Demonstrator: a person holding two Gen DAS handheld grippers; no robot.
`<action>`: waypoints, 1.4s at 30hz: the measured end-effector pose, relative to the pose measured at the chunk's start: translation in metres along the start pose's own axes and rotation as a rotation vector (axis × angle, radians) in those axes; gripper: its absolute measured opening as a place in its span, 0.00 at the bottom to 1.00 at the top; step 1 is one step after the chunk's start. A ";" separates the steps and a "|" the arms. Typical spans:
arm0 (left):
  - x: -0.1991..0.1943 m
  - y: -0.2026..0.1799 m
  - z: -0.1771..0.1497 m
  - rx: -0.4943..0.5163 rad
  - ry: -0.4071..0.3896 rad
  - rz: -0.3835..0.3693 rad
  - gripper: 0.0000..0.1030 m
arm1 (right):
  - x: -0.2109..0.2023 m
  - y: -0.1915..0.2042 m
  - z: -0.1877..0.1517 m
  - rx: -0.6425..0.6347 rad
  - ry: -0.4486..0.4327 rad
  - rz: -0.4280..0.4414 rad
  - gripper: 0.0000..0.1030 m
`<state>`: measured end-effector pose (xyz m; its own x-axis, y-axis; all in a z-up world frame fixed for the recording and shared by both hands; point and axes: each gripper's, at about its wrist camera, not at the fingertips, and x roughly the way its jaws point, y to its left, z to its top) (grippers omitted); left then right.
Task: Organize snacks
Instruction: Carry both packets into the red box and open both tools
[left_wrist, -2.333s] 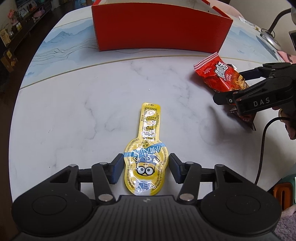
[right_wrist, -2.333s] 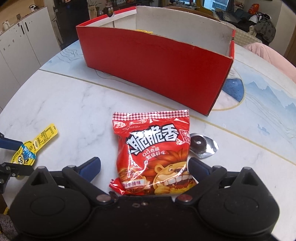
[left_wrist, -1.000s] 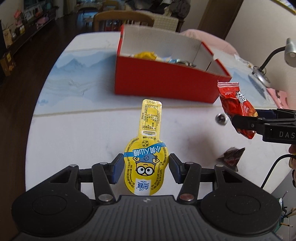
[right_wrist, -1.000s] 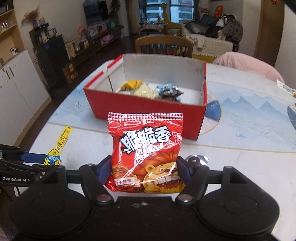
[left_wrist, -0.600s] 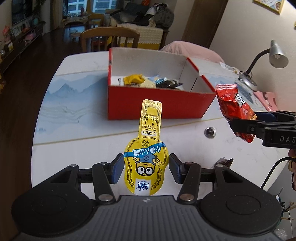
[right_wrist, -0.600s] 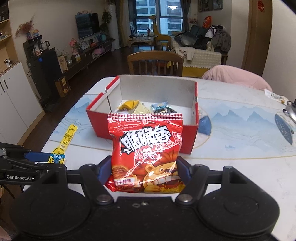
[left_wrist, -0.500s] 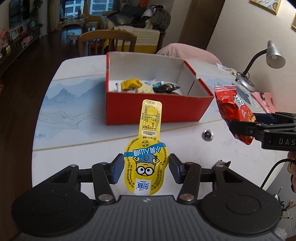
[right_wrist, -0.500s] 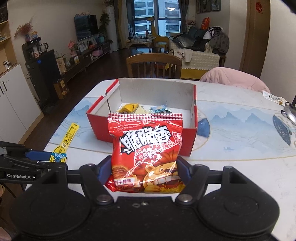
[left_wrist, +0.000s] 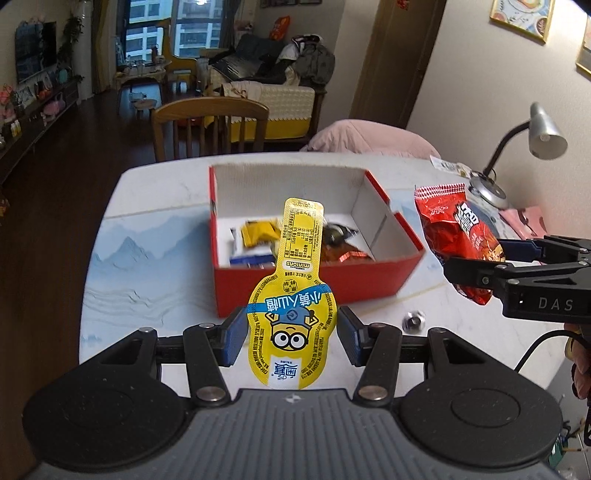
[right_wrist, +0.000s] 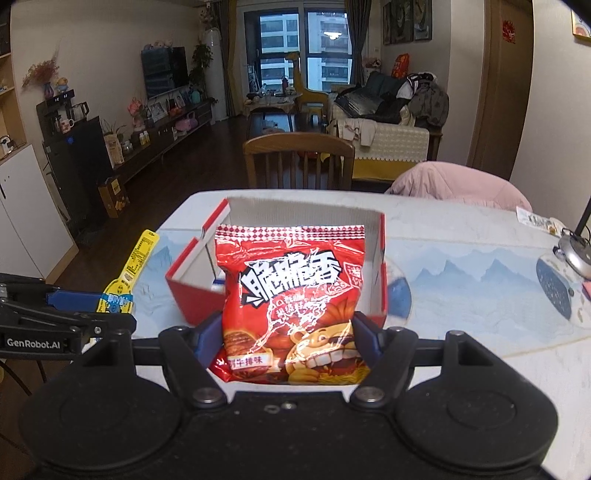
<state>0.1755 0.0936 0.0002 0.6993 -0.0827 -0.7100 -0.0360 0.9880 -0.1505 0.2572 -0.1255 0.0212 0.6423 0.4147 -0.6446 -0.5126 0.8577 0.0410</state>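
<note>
Both tools have risen higher since a moment ago, so more of the red box's inside shows. On the table (left_wrist: 155, 236) the red box (left_wrist: 317, 275) stands open with small wrapped snacks in it. Right tool (right_wrist: 290, 334) is clamped on the red snack bag (right_wrist: 291, 295), held upright in front of the box. Left tool (left_wrist: 291, 334) pinches the yellow minion pouch (left_wrist: 293, 317) (its neck points toward the box), above the table.

A wooden chair (left_wrist: 210, 127) and desk lamp (left_wrist: 532, 144) flank the table (left_wrist: 147, 236), perhaps marble.
</note>
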 end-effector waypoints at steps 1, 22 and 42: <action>0.001 0.001 0.004 -0.001 -0.003 0.006 0.51 | 0.003 -0.001 0.003 -0.001 0.000 0.002 0.69; 0.099 -0.003 0.104 0.004 0.064 0.136 0.51 | 0.102 -0.046 0.070 -0.042 0.073 0.051 0.69; 0.199 0.006 0.122 0.015 0.275 0.171 0.51 | 0.194 -0.038 0.069 -0.123 0.280 0.069 0.69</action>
<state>0.4013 0.0987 -0.0579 0.4651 0.0544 -0.8836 -0.1240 0.9923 -0.0041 0.4403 -0.0564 -0.0527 0.4306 0.3562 -0.8293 -0.6254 0.7802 0.0104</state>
